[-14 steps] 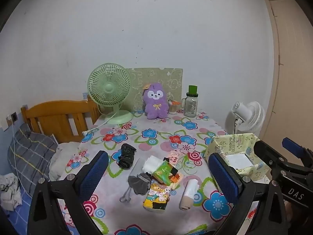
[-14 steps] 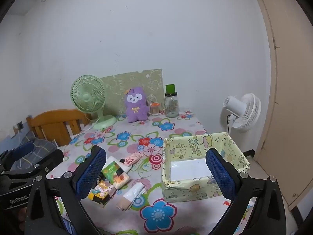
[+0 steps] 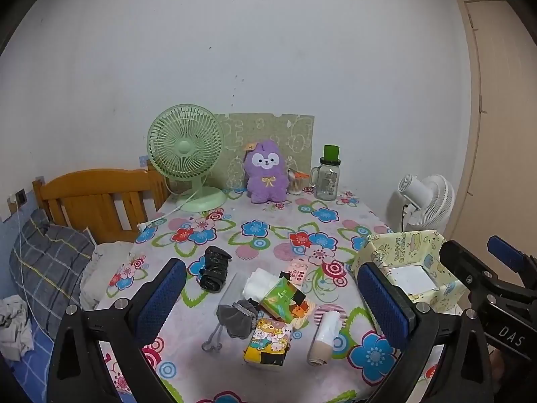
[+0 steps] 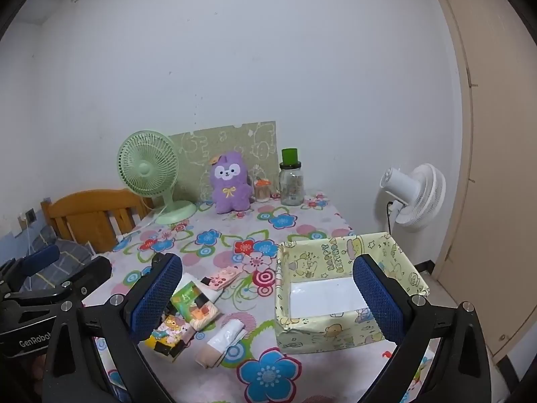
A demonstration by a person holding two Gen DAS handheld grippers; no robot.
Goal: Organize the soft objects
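On the flowered tablecloth (image 3: pixel 268 231) lie soft things: a black rolled cloth (image 3: pixel 214 267), a grey drawstring pouch (image 3: pixel 236 317), white tissue (image 3: pixel 256 283), a green tissue pack (image 3: pixel 282 299), a yellow cartoon tissue pack (image 3: pixel 268 342) and a white-and-beige roll (image 3: pixel 324 334). A yellow paper-lined box (image 4: pixel 342 288) stands empty at the right. My left gripper (image 3: pixel 268 305) is open, held above the near pile. My right gripper (image 4: pixel 268 297) is open, held above the table between the pile and the box.
At the far edge stand a green desk fan (image 3: pixel 186 154), a purple plush (image 3: pixel 266 174), a glass jar with a green lid (image 3: pixel 327 176) and a small cup (image 3: pixel 295 181). A wooden bed head (image 3: pixel 97 198) is on the left, a white floor fan (image 3: pixel 424 201) on the right.
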